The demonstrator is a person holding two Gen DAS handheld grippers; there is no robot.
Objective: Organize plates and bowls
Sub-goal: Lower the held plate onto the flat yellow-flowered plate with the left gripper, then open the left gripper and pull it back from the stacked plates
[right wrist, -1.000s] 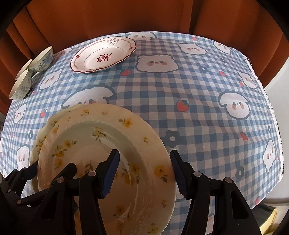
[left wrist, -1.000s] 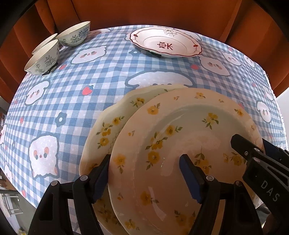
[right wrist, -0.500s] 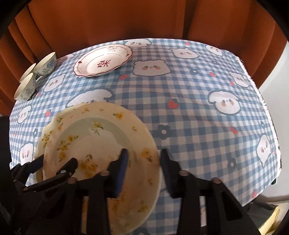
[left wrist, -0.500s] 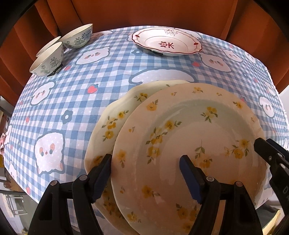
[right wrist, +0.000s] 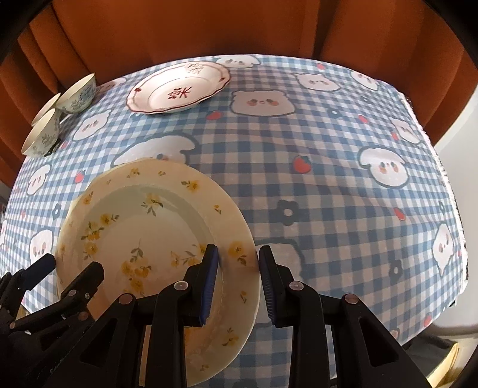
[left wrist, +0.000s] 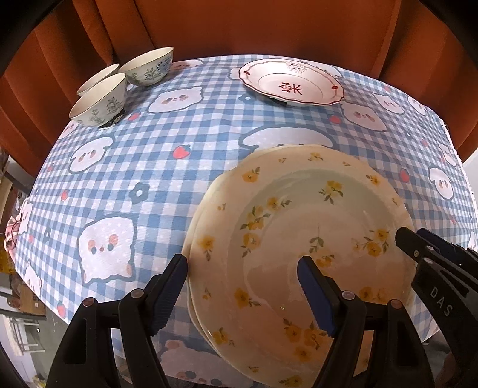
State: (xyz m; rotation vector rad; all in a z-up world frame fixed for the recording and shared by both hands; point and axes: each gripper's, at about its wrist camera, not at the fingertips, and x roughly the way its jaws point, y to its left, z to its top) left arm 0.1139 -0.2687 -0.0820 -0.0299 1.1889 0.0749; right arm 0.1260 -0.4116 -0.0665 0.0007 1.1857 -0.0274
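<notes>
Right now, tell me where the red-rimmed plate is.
The red-rimmed plate sits at the table's far edge near the orange curtain, beyond the yellow-flowered plates, with the three bowls off to its left.

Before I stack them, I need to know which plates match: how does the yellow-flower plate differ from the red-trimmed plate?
The yellow-flower plate has scattered yellow blossoms; the red-trimmed plate has a red line round its rim and a red mark at its centre. The yellow-flower plate lies near, on another plate, its rim between the right gripper fingers; the red-trimmed plate lies alone at the far side. Both are pale, round and face up.
</notes>
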